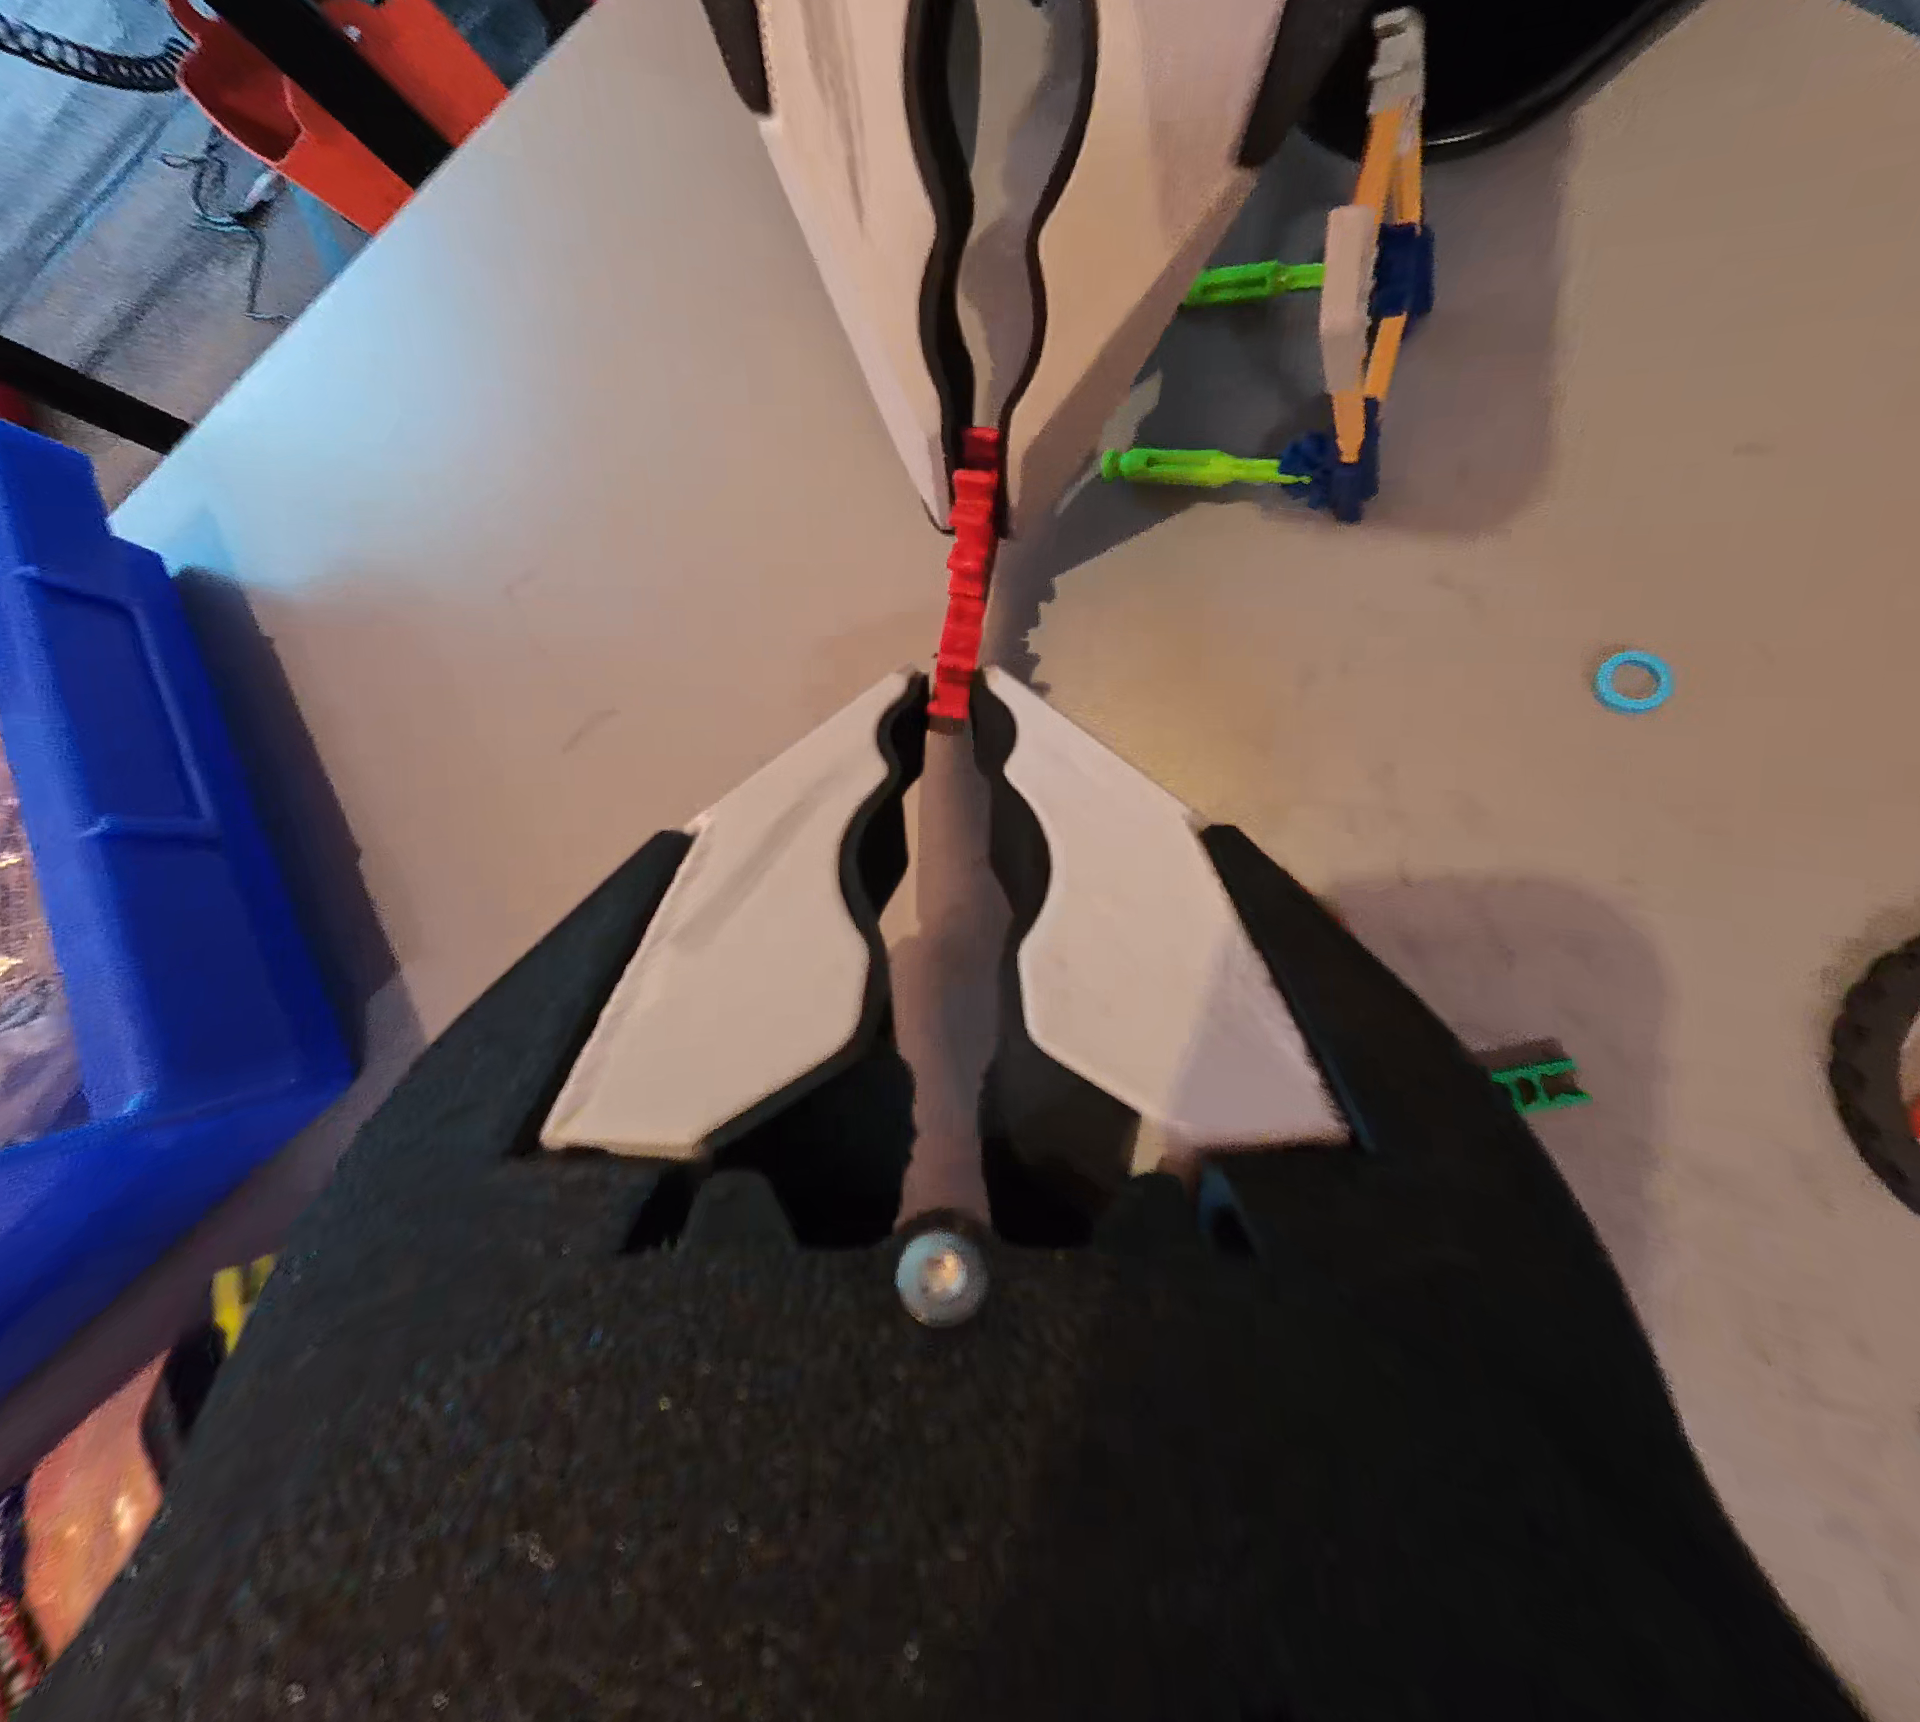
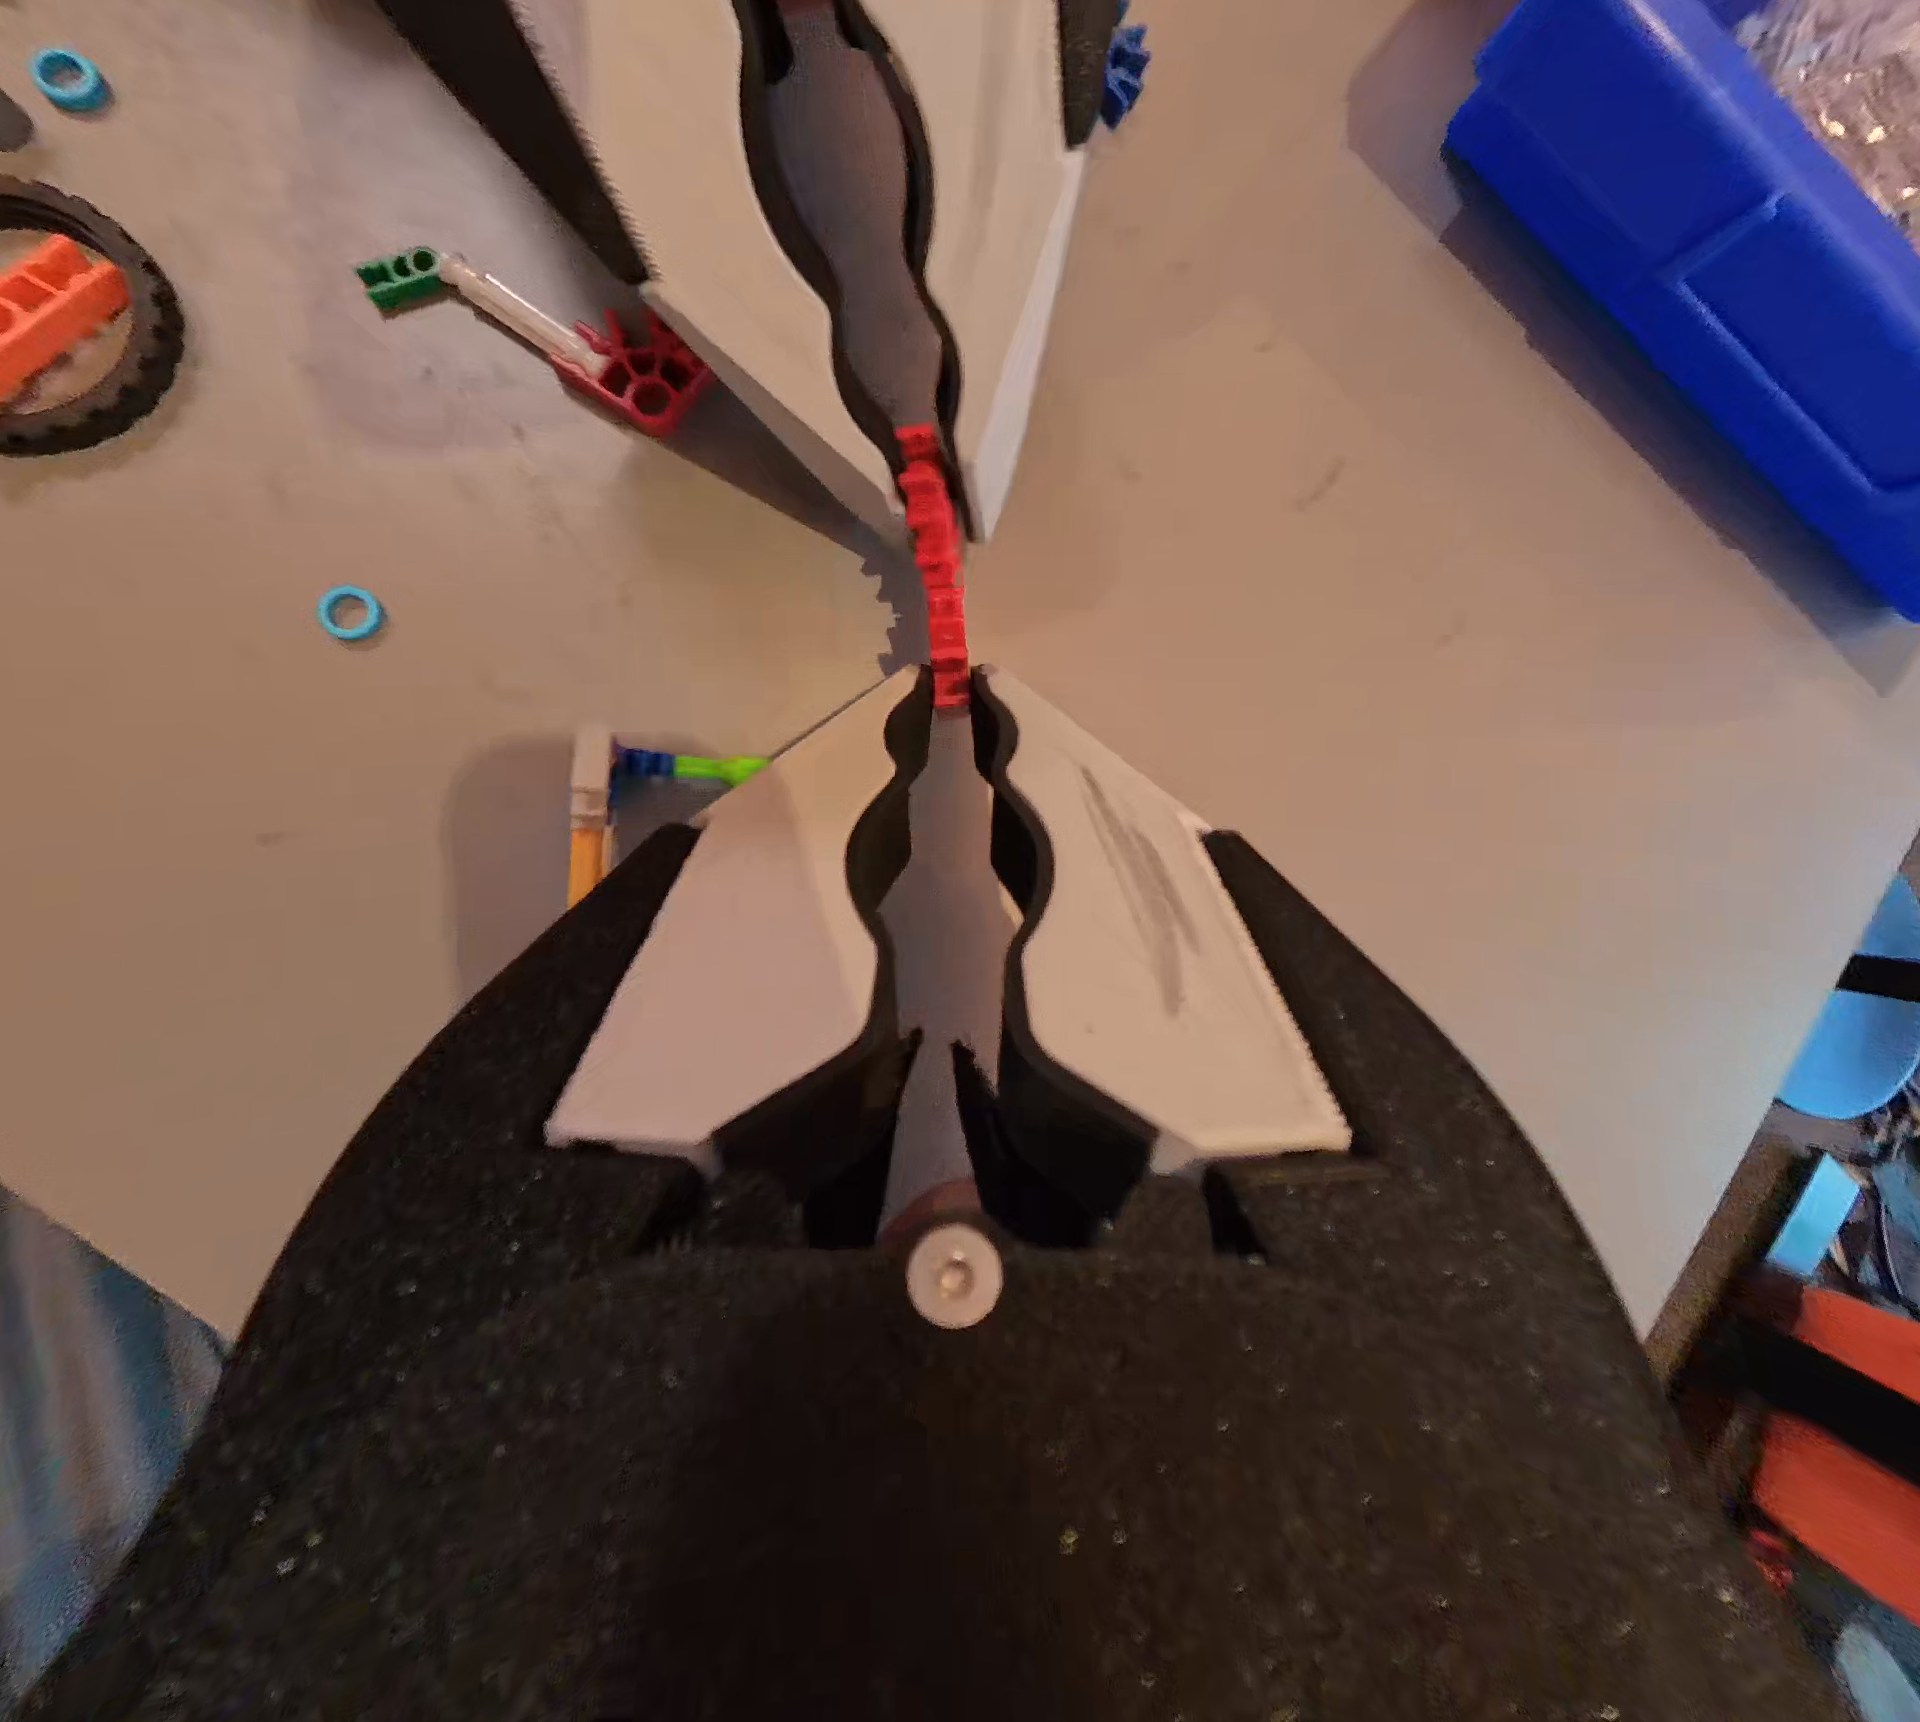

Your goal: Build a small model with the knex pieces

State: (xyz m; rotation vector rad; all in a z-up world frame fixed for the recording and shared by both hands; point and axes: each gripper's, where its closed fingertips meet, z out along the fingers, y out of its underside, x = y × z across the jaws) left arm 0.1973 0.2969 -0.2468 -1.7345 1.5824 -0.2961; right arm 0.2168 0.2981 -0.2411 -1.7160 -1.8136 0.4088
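Note:
A short red ridged rod (image 1: 966,576) hangs in the air between both grippers, above the pale table (image 1: 582,477). My left gripper (image 1: 951,696) is shut on its near end. The right gripper's tips (image 1: 977,467) come in from the top of the left wrist view and pinch the far end. In the right wrist view my right gripper (image 2: 951,685) is shut on the near end of the same red rod (image 2: 935,571), and the left gripper's tips (image 2: 935,477) pinch the other end. The rod looks slightly bent.
A blue bin (image 1: 135,841) (image 2: 1714,197) stands at the table edge. A yellow, blue and green rod assembly (image 1: 1351,384) lies nearby, with light blue rings (image 1: 1633,681) (image 2: 350,613), a black tyre with an orange part (image 2: 73,322), a dark red connector with a white rod (image 2: 634,373) and a green piece (image 1: 1538,1085).

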